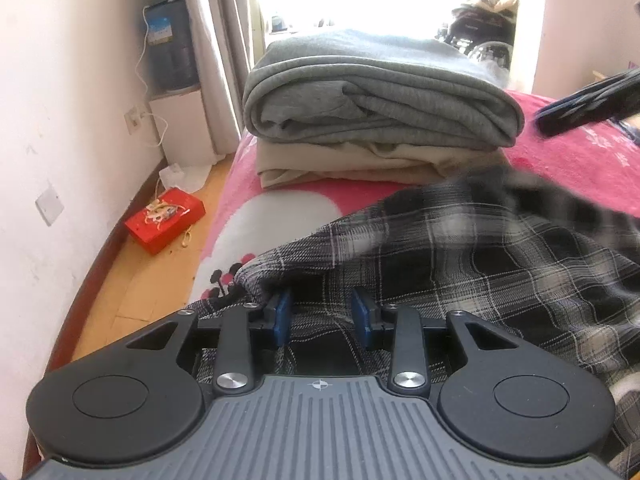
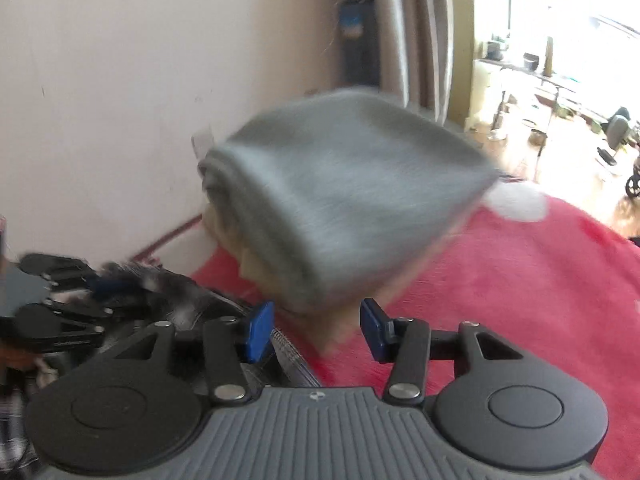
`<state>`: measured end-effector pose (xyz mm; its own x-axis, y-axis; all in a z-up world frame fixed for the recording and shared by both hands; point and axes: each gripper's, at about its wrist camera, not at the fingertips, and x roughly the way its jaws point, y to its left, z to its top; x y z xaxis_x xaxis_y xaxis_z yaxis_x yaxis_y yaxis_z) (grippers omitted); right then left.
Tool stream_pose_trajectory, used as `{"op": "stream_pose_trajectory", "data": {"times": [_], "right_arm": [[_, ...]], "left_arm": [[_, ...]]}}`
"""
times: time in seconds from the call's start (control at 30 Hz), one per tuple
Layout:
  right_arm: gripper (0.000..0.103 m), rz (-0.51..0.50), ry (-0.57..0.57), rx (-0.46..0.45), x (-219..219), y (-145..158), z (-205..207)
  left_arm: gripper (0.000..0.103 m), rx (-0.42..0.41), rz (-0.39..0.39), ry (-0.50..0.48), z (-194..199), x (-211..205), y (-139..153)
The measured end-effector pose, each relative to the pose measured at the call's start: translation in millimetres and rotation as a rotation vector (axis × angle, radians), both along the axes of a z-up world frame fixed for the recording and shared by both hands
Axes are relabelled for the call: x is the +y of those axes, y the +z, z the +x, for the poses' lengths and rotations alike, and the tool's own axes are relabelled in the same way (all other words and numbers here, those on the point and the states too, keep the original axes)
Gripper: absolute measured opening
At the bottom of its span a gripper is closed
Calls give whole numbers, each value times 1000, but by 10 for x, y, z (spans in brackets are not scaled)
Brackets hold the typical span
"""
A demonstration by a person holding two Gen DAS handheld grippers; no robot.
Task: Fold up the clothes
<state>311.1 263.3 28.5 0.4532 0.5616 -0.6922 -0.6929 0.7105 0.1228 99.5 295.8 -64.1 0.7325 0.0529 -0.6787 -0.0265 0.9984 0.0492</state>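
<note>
No readable brand or writing anywhere: the label on the blue water jug [image 1: 168, 36] and the pale characters on the pink blanket [image 1: 572, 148] are too blurry to make out.

The pink blanket is covering the bed, with a bare stretch opening up on the right side in the right wrist view. The plaid shirt [image 1: 480, 264] is lying rumpled across the near part, its upper fold smeared by motion and its right end running off frame. Behind it, a folded grey sweatshirt [image 1: 372, 92] is sitting on a folded beige garment [image 1: 360, 164], close to the bed's left edge by the wall.

The left gripper [image 1: 322, 316] is hovering low over the shirt, jaws parted, nothing between the pads. The right gripper [image 2: 316, 328] is spread wide and empty over the blanket, facing the blurred stack.

A red box [image 1: 164, 220] is sitting on the floor.
</note>
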Motion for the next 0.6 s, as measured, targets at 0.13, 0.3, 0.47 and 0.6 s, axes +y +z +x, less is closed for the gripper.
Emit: {"op": "stream_pose_trajectory", "data": {"times": [0.13, 0.3, 0.47, 0.6], "right_arm": [[51, -67, 14, 20, -447, 40, -179], [50, -208, 43, 43, -803, -184, -464], [25, -347, 35, 76, -904, -474, -541], [4, -352, -29, -32, -964, -292, -545]], "left_arm": [[33, 2, 7, -2, 7, -10, -2], [33, 4, 15, -2, 14, -17, -6], [33, 7, 35, 0, 21, -49, -4], [33, 4, 52, 2, 12, -73, -3]]}}
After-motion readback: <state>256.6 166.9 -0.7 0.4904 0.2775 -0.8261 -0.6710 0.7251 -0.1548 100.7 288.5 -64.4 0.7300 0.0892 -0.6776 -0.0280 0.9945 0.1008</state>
